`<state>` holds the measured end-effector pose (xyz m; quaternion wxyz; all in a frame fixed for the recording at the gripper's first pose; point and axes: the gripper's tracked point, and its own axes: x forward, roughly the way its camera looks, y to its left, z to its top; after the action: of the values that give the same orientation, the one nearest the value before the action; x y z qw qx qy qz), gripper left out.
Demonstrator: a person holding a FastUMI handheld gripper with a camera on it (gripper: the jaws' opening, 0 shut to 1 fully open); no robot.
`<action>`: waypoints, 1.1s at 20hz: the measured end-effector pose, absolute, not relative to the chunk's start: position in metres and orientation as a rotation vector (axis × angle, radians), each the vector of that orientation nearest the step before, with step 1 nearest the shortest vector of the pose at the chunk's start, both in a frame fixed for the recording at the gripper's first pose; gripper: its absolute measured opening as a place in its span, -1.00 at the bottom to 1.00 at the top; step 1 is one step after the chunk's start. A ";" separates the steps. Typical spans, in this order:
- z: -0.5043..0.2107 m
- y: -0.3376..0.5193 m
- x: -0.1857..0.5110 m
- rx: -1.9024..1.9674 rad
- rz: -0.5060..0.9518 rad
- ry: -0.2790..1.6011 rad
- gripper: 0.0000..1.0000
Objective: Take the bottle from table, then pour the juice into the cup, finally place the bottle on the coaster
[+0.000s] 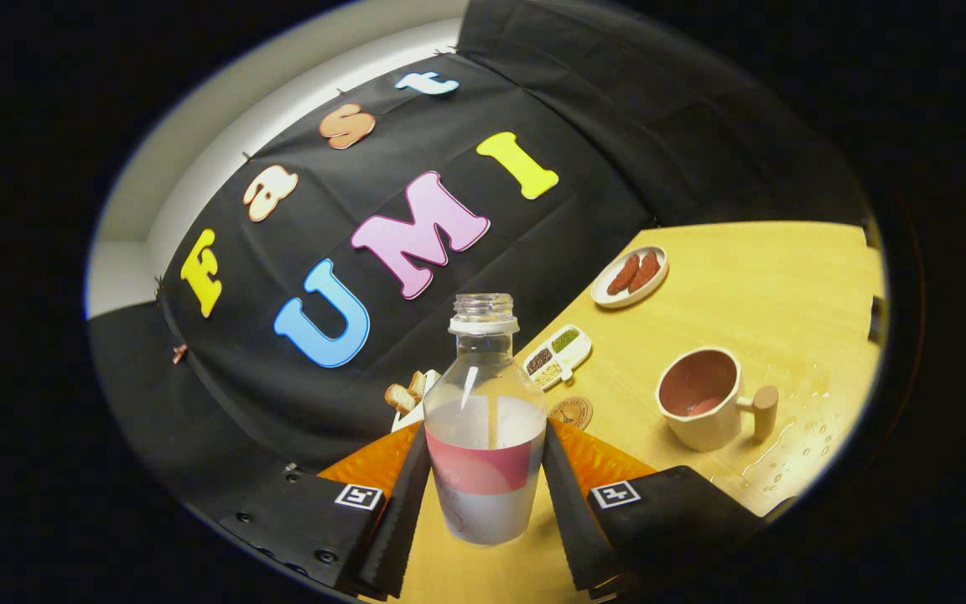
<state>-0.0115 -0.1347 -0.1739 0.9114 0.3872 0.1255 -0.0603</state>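
Note:
A clear uncapped bottle with a pink label and pale liquid in its lower half is held between my fingers, my gripper shut on it around the label. The whole view is tilted, with the bottle lifted above the wooden table. To the right of the fingers stands a cream cup with a brown inside and a wooden handle; a little liquid lies at its bottom. A round brown coaster lies just beyond the right finger, between the bottle and the cup.
A white three-part dish of seeds lies past the coaster. An oval plate with reddish pieces sits further back. A plate with bread pieces is left of the bottle. Spilled drops wet the table right of the cup.

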 end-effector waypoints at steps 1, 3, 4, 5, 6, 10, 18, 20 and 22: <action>-0.177 -0.138 -0.010 0.835 -0.126 0.260 0.50; -0.185 -0.147 -0.011 0.901 -0.137 0.274 0.50; -0.188 -0.149 -0.011 0.928 -0.138 0.281 0.50; -0.192 -0.150 -0.011 0.958 -0.138 0.287 0.50; -0.195 -0.152 -0.012 0.986 -0.139 0.294 0.50; -0.204 -0.153 -0.014 1.101 -0.135 0.314 0.50; -0.206 -0.155 -0.013 1.294 -0.126 0.319 0.50; -0.207 -0.158 -0.013 1.342 -0.135 0.320 0.50; -0.212 -0.159 -0.013 1.390 -0.146 0.329 0.50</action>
<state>-0.0130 -0.1595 -0.2117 0.7531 0.6369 0.1508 -0.0667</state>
